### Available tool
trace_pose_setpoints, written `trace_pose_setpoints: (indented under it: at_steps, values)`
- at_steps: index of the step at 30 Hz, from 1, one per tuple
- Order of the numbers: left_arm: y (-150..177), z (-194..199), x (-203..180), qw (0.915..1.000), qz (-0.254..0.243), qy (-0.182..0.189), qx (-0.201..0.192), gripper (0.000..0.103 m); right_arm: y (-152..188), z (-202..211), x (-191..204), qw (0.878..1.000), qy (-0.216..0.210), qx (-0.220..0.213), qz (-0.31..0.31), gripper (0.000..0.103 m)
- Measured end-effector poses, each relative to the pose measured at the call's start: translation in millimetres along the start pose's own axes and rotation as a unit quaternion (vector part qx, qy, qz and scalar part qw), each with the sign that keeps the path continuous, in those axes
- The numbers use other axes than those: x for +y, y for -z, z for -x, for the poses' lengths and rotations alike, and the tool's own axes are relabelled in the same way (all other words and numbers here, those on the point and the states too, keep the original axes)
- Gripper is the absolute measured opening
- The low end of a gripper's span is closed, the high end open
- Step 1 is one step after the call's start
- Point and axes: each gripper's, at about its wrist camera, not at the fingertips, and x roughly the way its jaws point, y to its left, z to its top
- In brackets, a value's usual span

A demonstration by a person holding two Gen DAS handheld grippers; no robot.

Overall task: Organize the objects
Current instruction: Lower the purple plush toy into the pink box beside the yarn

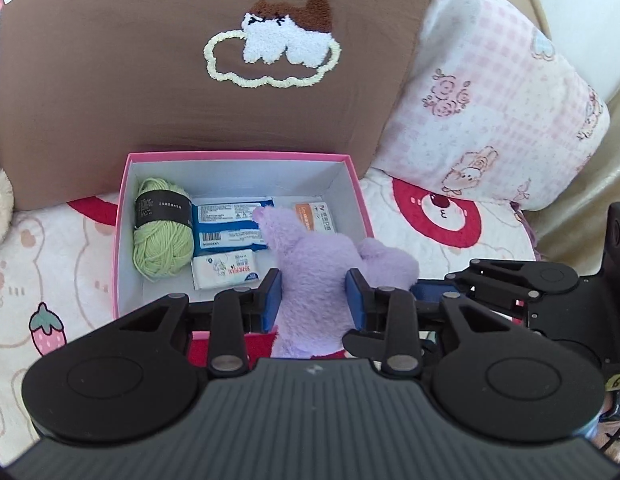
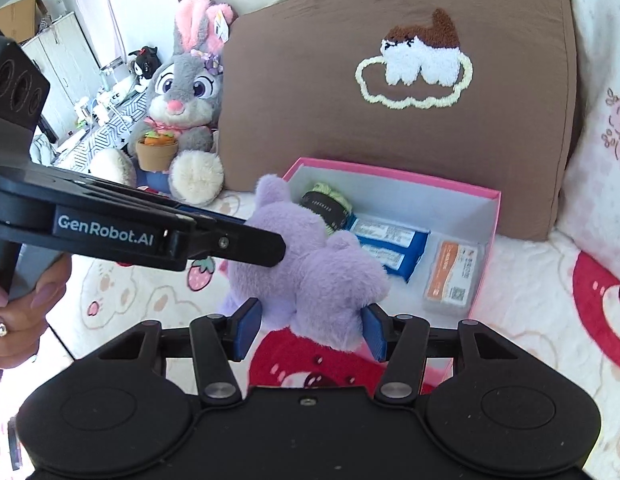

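Note:
A fluffy purple plush toy (image 1: pixel 314 264) hangs over the near edge of an open pink box (image 1: pixel 238 156) on the bed. My left gripper (image 1: pixel 313 300) is shut on one part of it, blue pads pressed into the fur. In the right wrist view my right gripper (image 2: pixel 311 330) is shut on the same plush (image 2: pixel 310 272), and a finger of the left gripper (image 2: pixel 266 246) reaches in from the left. The box holds a green yarn ball (image 1: pixel 162 228), blue packets (image 1: pixel 230 220), a white tissue pack (image 1: pixel 226 270) and an orange-and-white pack (image 2: pixel 454 276).
A brown pillow (image 1: pixel 190 80) with a stitched cat leans behind the box, a pink checked pillow (image 1: pixel 490 100) to its right. A grey bunny plush (image 2: pixel 182 112) sits at the left. A hand (image 2: pixel 14 312) holds the left gripper's handle. The printed bedspread (image 1: pixel 50 260) surrounds the box.

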Motion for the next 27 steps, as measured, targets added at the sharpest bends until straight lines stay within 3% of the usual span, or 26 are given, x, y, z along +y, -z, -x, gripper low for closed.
trace_pose_setpoints:
  at_steps: [12,18,27]
  values:
    - [-34.5,-78.2,43.8,0.9989,0.036,-0.028,-0.015,0.033,-34.5,-93.0,-28.7,0.999,0.021,0.041,0.014,0.058]
    - [-37.5,-114.3,68.7,0.9977,0.064,-0.019,-0.007,0.033,-35.1,-140.1,-40.2,0.996,0.049,0.065,0.022,0.058]
    - [-38.4,-143.5,73.9,0.9973,0.058,-0.043,-0.008,0.033,-32.8,-173.3,-56.3,0.996,0.054,0.065,0.010,0.058]
